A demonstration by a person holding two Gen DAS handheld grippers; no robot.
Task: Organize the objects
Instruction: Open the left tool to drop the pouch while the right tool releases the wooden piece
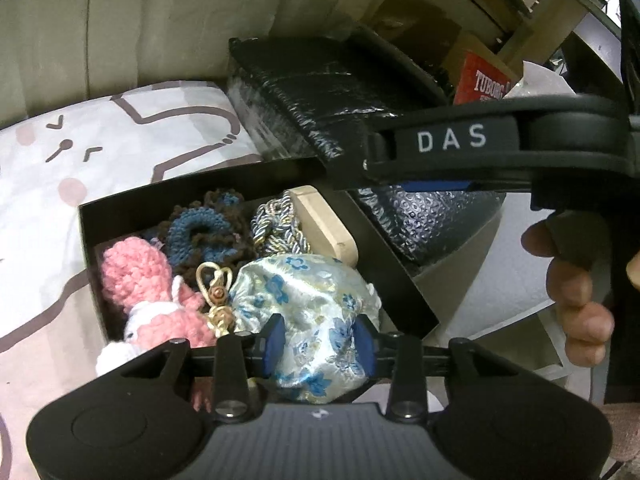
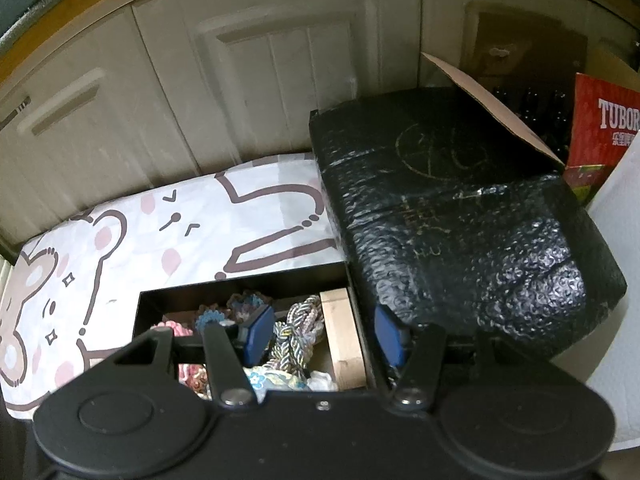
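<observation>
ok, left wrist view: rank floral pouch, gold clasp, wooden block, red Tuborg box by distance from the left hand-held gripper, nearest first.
1. Floral pouch: between the left hand-held gripper pads.
2. Gold clasp: just left, in the black box.
3. Wooden block: box's far side.
4. Red Tuborg box: upper right background.

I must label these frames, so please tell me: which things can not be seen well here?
- Left wrist view: the floral pouch, bottom hidden by the left gripper.
- Left wrist view: the pink knitted toy, lower part hidden likewise.
- Right wrist view: the black box, near side hidden by the right gripper.
- Red carton, cut off by the edge.
</observation>
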